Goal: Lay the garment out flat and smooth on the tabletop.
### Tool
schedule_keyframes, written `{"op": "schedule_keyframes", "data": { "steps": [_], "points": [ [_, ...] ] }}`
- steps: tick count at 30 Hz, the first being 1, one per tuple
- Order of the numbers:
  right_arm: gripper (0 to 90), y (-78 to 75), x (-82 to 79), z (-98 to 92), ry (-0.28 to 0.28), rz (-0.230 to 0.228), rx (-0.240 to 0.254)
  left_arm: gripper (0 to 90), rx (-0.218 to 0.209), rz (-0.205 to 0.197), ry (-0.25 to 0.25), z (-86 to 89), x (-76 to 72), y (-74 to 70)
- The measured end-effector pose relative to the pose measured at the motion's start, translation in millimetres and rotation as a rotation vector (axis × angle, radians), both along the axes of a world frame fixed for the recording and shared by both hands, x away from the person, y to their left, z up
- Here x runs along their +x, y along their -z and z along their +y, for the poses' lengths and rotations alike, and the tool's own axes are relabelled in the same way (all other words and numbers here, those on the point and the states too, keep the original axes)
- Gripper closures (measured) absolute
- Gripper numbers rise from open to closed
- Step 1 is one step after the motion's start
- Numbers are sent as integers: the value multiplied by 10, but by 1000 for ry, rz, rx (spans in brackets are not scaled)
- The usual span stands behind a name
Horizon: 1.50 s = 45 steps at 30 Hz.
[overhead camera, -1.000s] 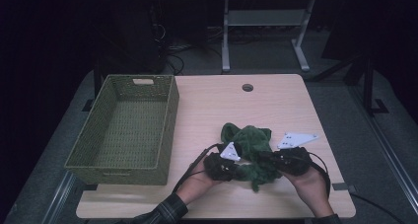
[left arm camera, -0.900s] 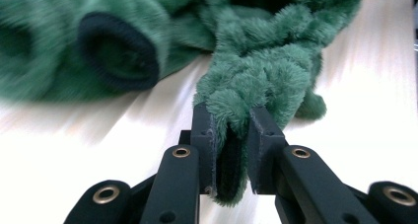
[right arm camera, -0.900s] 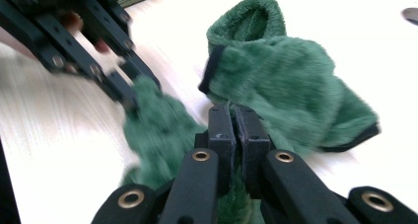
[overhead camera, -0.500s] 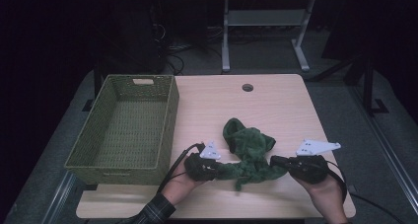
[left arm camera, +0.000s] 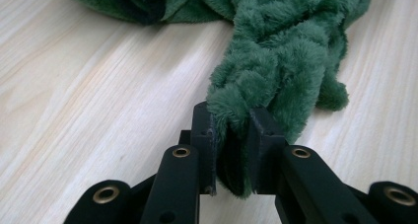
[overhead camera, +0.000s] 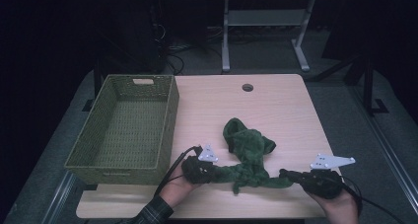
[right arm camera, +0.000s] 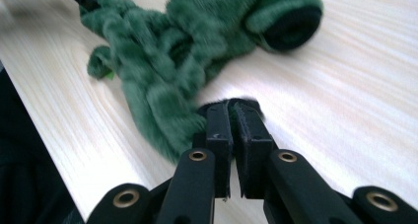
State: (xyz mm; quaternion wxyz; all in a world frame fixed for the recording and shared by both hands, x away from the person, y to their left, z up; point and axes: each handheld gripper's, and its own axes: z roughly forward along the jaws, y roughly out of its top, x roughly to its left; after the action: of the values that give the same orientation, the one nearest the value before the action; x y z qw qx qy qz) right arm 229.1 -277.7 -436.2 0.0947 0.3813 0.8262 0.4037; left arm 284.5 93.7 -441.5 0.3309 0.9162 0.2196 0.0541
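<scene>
Green fleece cloth lies on the worktop, near the front edge, right of the basket. Plush, nubby pile, rumpled; one end rolls into a tube with a dark lining showing. The rest is pulled into a twisted rope between my two tools.

Left tool: clamped on the cloth, a thick wad of fleece pinched between the black jaws. In the high view it sits at the rope's left end, grey plate on top, cable running back along my sleeve.

Right tool: jaws close together with a thin slit between them, nipping a dark fringe of the cloth at the tips. The jaws have just been opening slightly, and the edge of the cloth is between the tips. In the high view it sits at the rope's right end, low over the worktop.

Worktop is pale wood-grain laminate, rounded corners, one round cable hole toward the far edge.

Basket is rectangular, woven olive wicker, with a slot handle in the far wall. It stands on the worktop's left side, well apart from the cloth.
</scene>
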Motion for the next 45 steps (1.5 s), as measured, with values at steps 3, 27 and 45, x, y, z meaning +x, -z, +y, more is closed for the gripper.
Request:
{"op": "schedule_keyframes", "data": {
  "steps": [3,27,45],
  "points": [
    [853,40,-25,-11,13,21,-33,760,28,-19,-28,59,17,3],
    [859,223,-113,460,-216,99,-37,752,1,48,-26,170,-80,62],
    [900,266,266,380,-97,29,-187,752,18,50,-15,153,-93,77]
  ]
}}
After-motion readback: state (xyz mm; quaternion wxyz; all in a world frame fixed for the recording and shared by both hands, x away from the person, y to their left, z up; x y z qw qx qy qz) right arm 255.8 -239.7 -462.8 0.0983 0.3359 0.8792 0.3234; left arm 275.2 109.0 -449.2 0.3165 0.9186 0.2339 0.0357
